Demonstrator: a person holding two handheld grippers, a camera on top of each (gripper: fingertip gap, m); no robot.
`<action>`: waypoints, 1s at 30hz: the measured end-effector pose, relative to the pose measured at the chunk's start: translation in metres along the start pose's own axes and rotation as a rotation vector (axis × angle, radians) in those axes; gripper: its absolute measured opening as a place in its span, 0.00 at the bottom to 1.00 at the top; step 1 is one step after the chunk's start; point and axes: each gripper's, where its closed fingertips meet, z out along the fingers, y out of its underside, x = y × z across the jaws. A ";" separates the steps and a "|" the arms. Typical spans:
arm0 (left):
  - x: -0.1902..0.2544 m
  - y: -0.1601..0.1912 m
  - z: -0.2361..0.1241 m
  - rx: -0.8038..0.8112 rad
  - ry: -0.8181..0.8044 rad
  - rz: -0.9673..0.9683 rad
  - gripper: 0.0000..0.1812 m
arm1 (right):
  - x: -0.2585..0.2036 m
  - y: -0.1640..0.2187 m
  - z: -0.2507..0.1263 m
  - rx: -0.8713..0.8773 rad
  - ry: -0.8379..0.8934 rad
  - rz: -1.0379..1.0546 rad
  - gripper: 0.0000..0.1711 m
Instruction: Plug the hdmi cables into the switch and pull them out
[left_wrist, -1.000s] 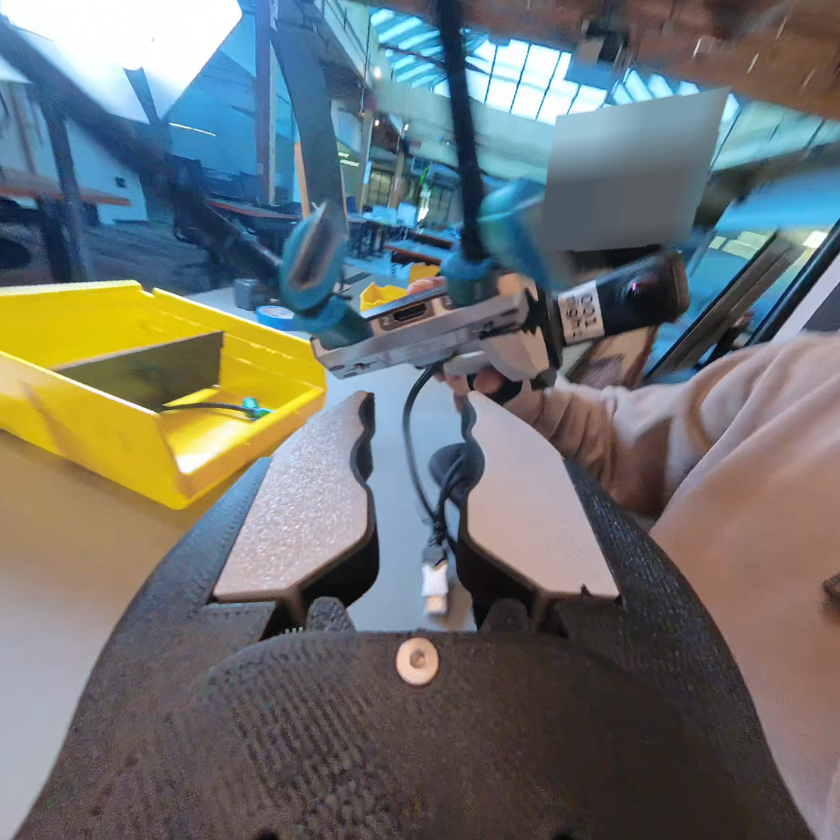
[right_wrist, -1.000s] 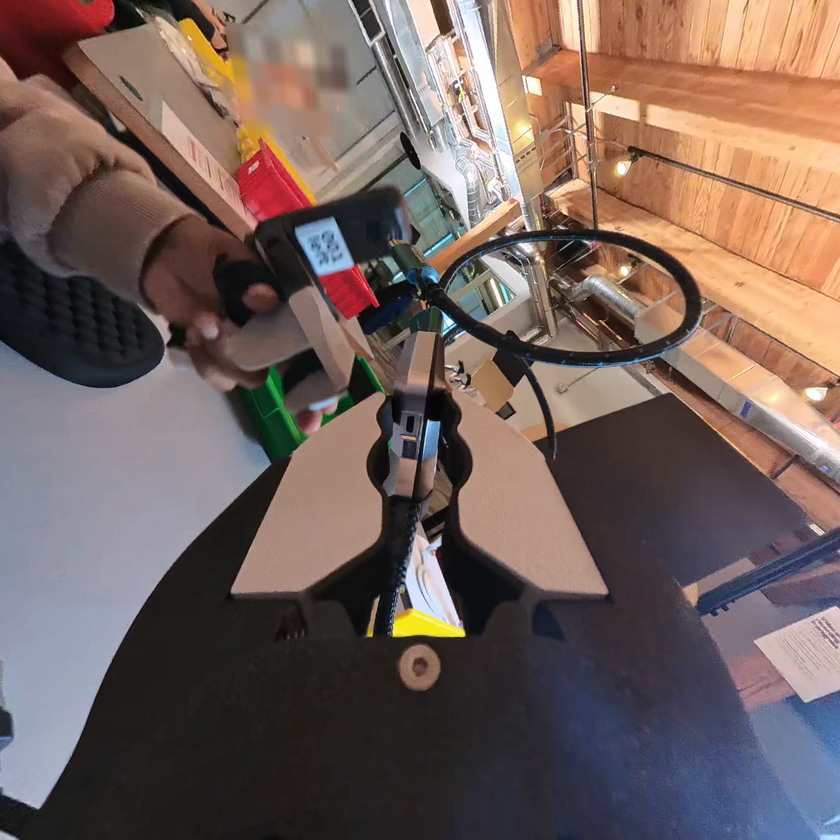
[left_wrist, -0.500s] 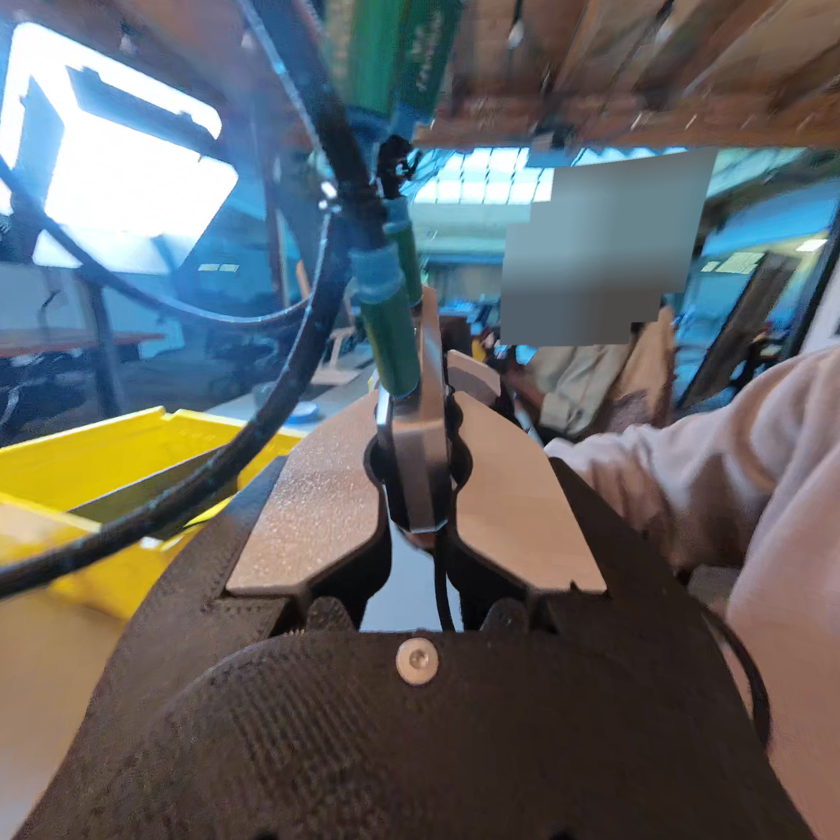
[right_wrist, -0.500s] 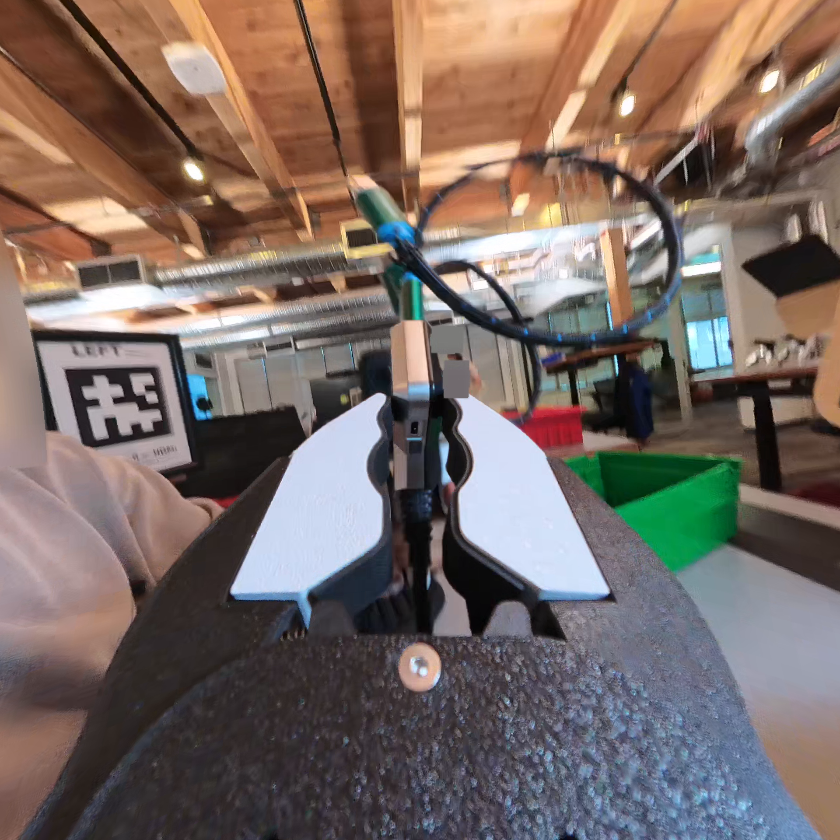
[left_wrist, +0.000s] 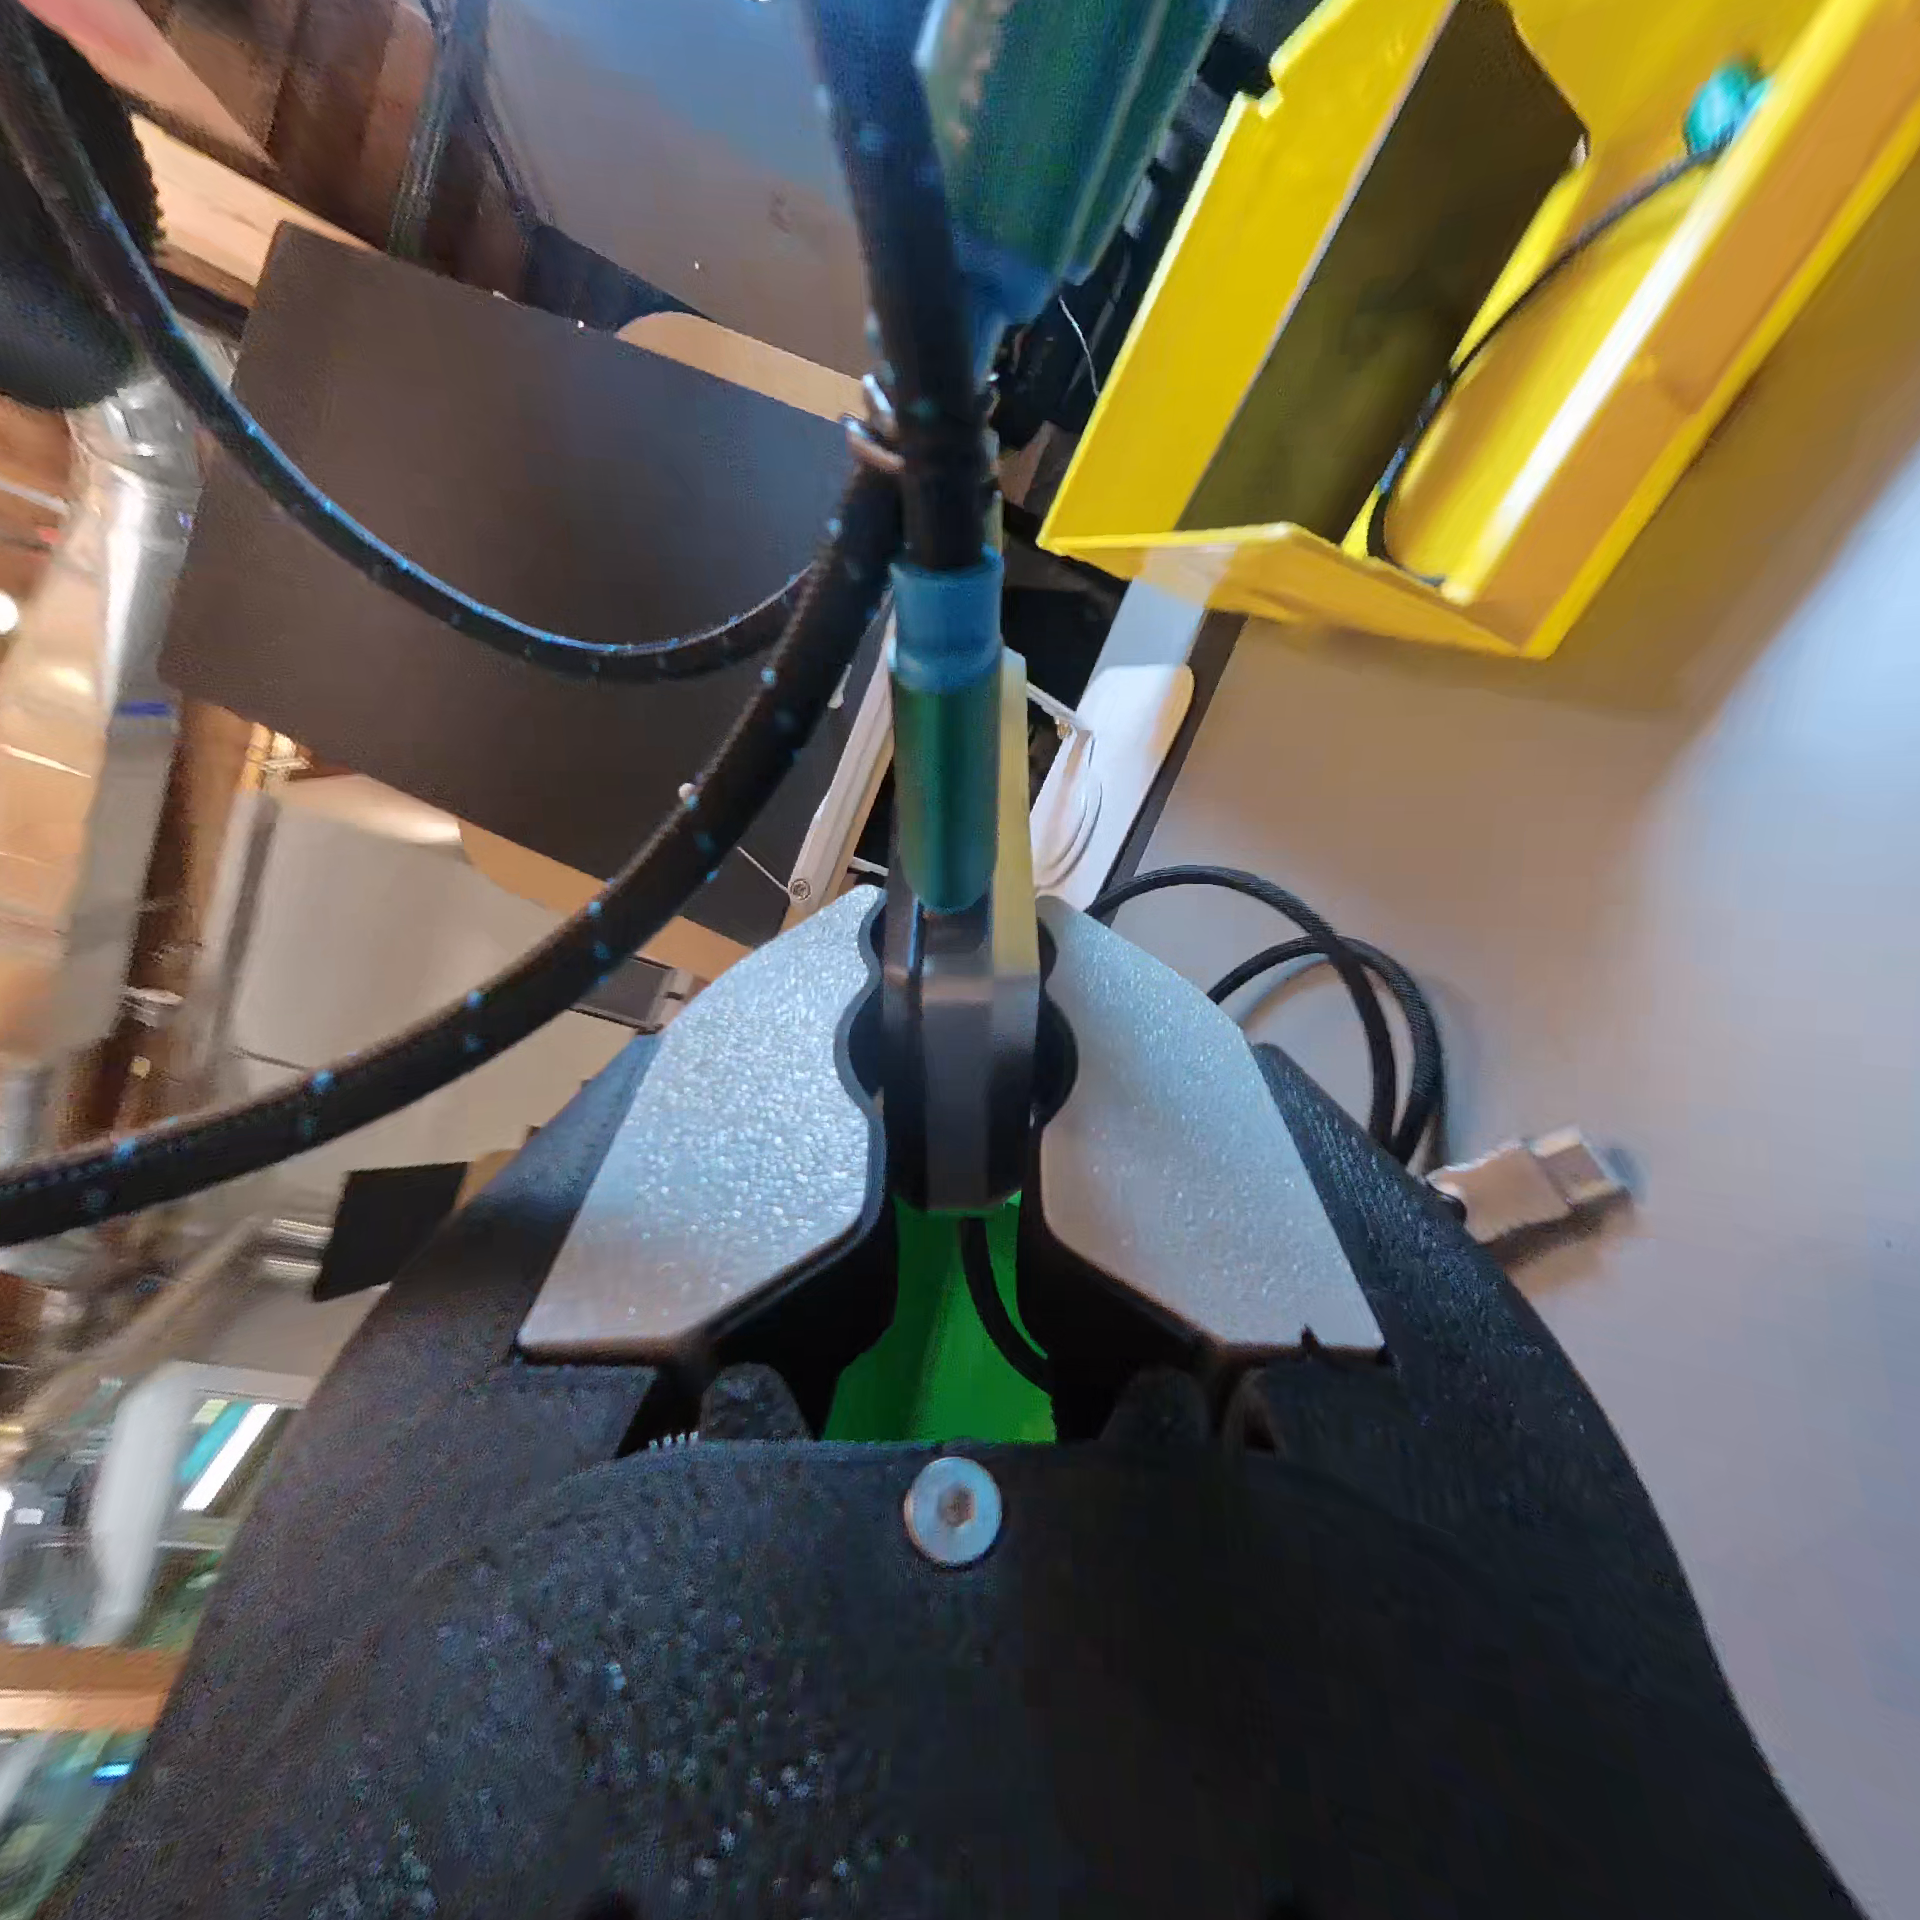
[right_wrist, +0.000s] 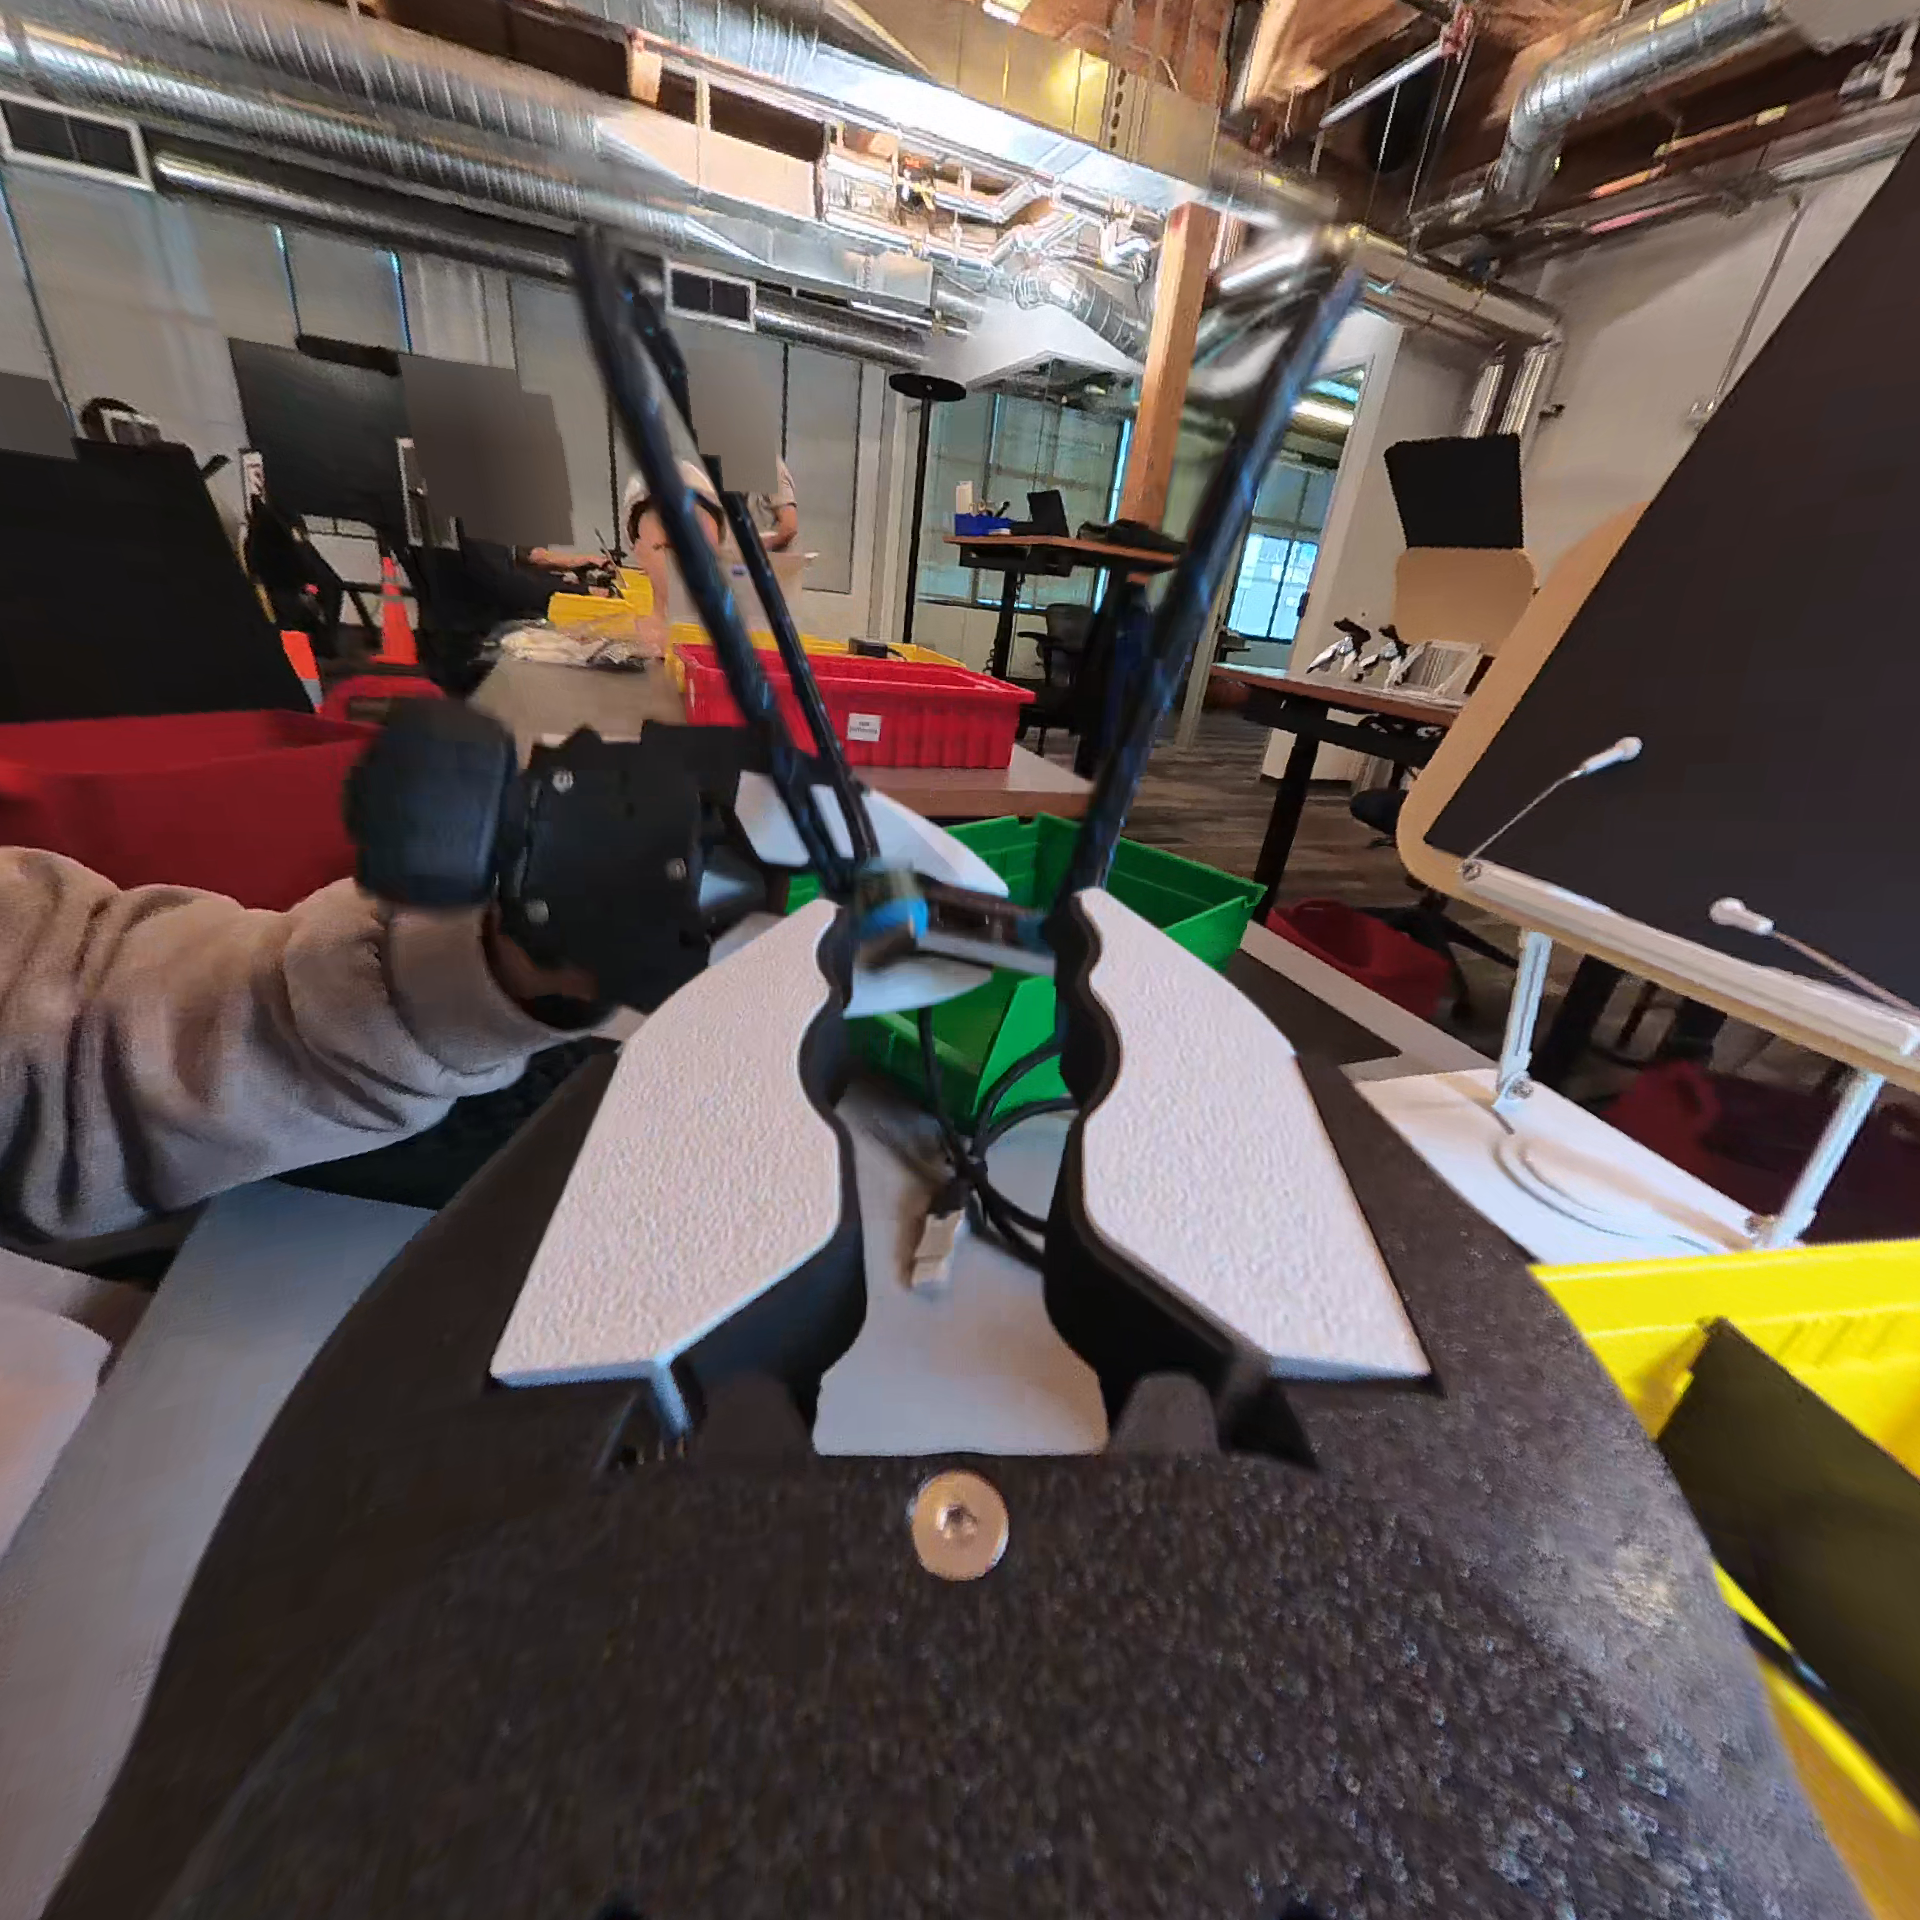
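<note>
Left wrist view: at 2 o'clock the yellow bin (left_wrist: 1340, 343) holds a dark divider panel and a thin black cable with a teal end. The left gripper (left_wrist: 961, 1049) has its fingers clamped on the switch (left_wrist: 971, 1091), a green-bodied hdmi cable (left_wrist: 940, 790) plugged in at 12 o'clock.

Right wrist view: the green bin (right_wrist: 1143, 914) sits at 12 o'clock, contents unclear. The right gripper (right_wrist: 951, 997) now has its fingers apart, having let go of the switch it pinched half a second ago.
</note>
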 end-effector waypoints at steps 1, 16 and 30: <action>0.008 0.000 0.002 -0.013 -0.002 0.051 0.13 | 0.001 0.003 0.001 -0.025 0.014 0.012 0.23; 0.053 0.007 0.011 -0.074 0.113 0.179 0.13 | -0.025 0.071 0.016 -0.372 -0.021 -0.327 0.06; 0.065 -0.026 -0.019 0.332 0.344 -0.075 0.12 | 0.001 0.061 -0.008 -0.270 -0.177 0.058 0.10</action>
